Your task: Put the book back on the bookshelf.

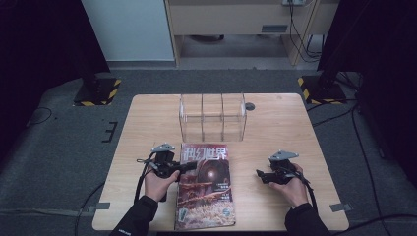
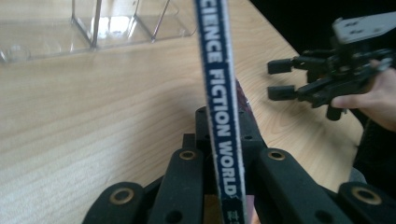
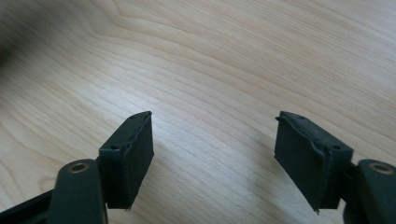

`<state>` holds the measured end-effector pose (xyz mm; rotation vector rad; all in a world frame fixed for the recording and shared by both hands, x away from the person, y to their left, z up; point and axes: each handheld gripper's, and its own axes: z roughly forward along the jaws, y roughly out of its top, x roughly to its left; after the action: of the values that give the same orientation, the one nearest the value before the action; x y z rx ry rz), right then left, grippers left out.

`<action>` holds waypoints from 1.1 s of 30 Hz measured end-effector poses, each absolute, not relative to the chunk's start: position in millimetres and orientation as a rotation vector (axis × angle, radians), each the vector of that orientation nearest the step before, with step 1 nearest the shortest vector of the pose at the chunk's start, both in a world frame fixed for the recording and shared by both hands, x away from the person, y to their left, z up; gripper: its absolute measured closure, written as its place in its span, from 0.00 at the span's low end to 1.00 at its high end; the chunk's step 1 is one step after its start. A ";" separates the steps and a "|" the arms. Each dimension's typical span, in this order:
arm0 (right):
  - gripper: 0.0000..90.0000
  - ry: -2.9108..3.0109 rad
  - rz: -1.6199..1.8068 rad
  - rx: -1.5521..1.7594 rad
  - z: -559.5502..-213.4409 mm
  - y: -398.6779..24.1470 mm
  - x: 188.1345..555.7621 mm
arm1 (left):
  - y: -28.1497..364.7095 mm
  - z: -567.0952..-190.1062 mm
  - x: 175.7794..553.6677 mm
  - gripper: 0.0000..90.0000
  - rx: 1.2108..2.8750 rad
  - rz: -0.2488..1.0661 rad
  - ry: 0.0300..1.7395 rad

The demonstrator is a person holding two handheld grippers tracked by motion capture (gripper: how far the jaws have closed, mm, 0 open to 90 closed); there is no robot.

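Note:
A magazine with a reddish cover lies at the front middle of the wooden table. My left gripper is at its left edge, shut on the dark blue spine, which reads "SCIENCE FICTION WORLD" and runs between the jaws. The spine edge looks slightly raised off the wood. My right gripper is to the right of the magazine, apart from it. It is open over bare wood, with nothing between its pads. The left gripper view also shows the right gripper with its jaws apart.
A clear plastic organiser with upright dividers stands behind the magazine at the table's middle back; its base appears in the left gripper view. A small dark disc lies right of it. Bare wood surrounds the right gripper.

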<state>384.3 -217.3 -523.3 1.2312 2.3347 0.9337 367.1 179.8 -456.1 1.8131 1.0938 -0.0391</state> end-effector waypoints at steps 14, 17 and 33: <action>0.26 2.309 0.906 1.288 -529.8 -225.7 389.2 | 190.0 -401.4 366.8 0.93 1.839 0.021 0.937; 0.24 2.300 0.906 1.292 -530.5 -225.6 389.6 | 195.2 -389.1 367.4 0.93 1.822 0.058 0.930; 0.13 2.229 0.964 1.296 -538.4 -221.8 387.2 | 210.2 -342.7 386.6 0.93 1.743 0.275 0.999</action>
<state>387.2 -221.8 -538.4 1.2960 2.2290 0.9635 386.6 210.2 -342.7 1.7433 0.9992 0.2748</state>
